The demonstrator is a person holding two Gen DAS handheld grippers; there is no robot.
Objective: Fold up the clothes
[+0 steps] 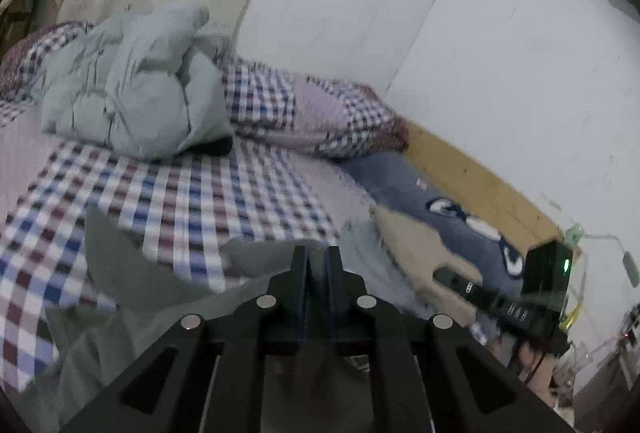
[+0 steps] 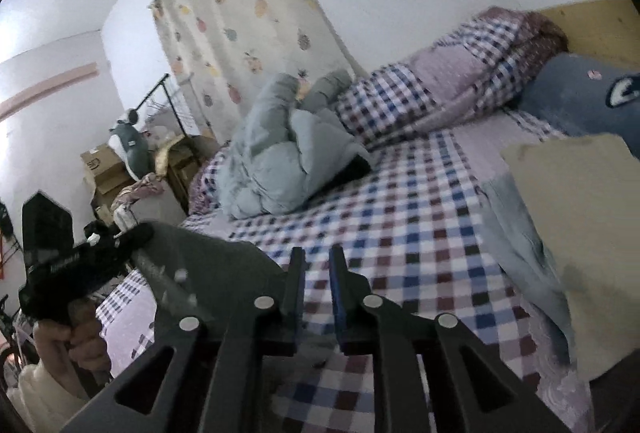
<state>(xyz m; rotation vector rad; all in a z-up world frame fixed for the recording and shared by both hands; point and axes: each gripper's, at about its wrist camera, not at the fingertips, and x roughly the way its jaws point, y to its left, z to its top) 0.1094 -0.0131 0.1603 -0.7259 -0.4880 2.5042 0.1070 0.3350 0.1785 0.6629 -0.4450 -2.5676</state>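
Observation:
My left gripper (image 1: 318, 261) is shut on a dark grey-green garment (image 1: 128, 265), and the cloth fills the slit between its fingers. The garment hangs below the gripper and trails onto the checked bed sheet (image 1: 180, 193). In the right wrist view the same garment (image 2: 208, 253) drapes from the left gripper (image 2: 136, 237), which a hand (image 2: 80, 341) holds at the bed's left edge. My right gripper (image 2: 318, 273) hovers over the sheet (image 2: 400, 233), its jaws a narrow gap apart with only sheet showing between them. It touches the garment's right edge.
A beige folded garment (image 2: 580, 213) lies on a pale blue one (image 2: 516, 233) at the right. A pale green quilt (image 1: 132, 85) and a rolled checked duvet (image 1: 300, 105) lie along the wall. A blue pillow (image 1: 460, 217) sits by the wooden headboard (image 1: 480, 185). Boxes (image 2: 104, 161) stand beyond the bed.

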